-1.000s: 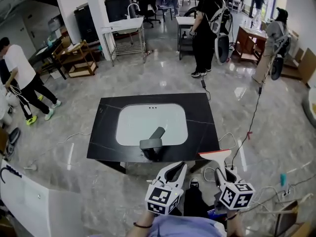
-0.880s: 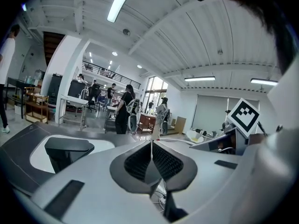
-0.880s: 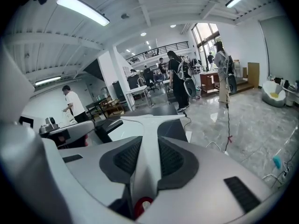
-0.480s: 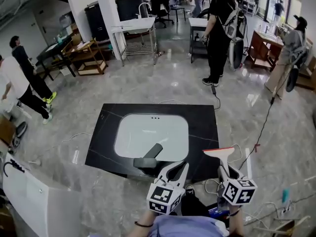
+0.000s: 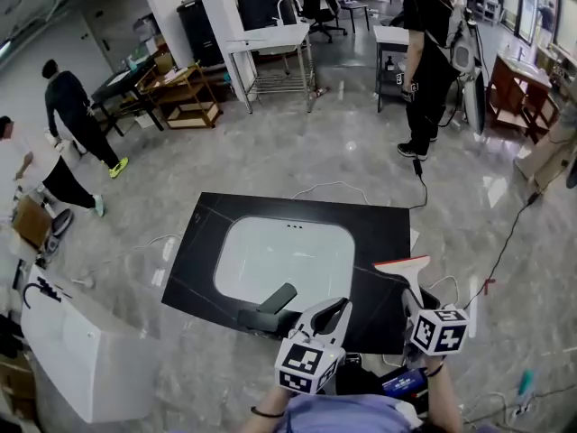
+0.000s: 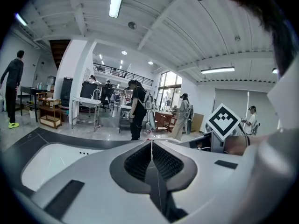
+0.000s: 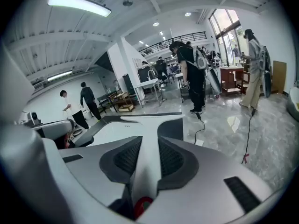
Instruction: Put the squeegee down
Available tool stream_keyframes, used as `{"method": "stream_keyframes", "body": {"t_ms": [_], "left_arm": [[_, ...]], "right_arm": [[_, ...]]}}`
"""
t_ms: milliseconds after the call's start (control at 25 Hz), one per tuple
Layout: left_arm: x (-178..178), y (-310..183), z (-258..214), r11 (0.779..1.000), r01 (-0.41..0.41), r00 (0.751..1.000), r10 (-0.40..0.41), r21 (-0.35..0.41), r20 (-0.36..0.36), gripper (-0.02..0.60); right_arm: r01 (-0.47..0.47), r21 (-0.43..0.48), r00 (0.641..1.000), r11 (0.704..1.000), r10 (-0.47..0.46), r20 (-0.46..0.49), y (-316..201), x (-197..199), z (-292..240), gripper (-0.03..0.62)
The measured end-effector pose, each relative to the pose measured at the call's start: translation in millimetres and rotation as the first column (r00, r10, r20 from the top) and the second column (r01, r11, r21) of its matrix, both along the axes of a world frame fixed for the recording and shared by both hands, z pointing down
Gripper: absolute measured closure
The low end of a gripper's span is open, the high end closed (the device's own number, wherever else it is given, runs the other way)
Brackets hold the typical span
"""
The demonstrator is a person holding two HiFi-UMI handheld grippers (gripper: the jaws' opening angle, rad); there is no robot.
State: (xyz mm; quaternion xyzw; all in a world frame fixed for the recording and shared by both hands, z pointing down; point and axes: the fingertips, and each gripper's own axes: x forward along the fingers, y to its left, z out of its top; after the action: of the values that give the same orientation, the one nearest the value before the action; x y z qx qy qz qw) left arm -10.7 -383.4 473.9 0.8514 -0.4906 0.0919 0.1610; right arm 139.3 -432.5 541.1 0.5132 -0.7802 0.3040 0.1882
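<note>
Near the right edge of the desk (image 5: 203,242), the right tool (image 5: 411,298) holds the squeegee (image 5: 403,267) by its handle. Its jaws are clamped on the white handle from both sides, which the right gripper view shows clearly: the handle runs between the dark pads of the right tool (image 7: 149,140), and the squeegee (image 7: 150,121) ends in a wide white blade in front of them. From the head view the blade has a red edge and lies across, over the black surface of the desk just right of the sink (image 5: 284,260). I cannot tell whether the blade touches the desk or hangs a little above it.

At the near edge of the desk, the left tool (image 5: 338,307) points toward the sink. Its jaws are together and nothing is between them; in the left gripper view the two pads of the left tool (image 6: 150,144) meet in one thin line.

A dark faucet (image 5: 270,303) stands at the near side of the desk, beside the left tool. Beyond the far right corner of the desk a person (image 5: 428,57) in black stands on the grey floor (image 5: 270,142).
</note>
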Motion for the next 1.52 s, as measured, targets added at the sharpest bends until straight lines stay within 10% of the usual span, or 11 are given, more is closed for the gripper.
{"method": "stream_keyframes", "body": {"t_ms": [1160,1320,1520], "left_arm": [[-19,-46,37,0.980,0.176,0.984,-0.171,-0.098,0.053,0.560],[-27,-43,39,0.978,0.180,0.983,-0.174,-0.107,0.058,0.560],[-32,-36,38,0.979,0.181,0.983,-0.176,-0.099,0.056,0.560]], "right_arm": [[0.300,-0.114,0.898,0.947,-0.321,-0.302,-95,-52,147,0.491],[0.297,-0.137,0.898,0.945,-0.325,-0.295,-95,-55,151,0.370],[0.265,-0.098,0.927,0.959,-0.281,-0.249,-93,-48,131,0.368]]}}
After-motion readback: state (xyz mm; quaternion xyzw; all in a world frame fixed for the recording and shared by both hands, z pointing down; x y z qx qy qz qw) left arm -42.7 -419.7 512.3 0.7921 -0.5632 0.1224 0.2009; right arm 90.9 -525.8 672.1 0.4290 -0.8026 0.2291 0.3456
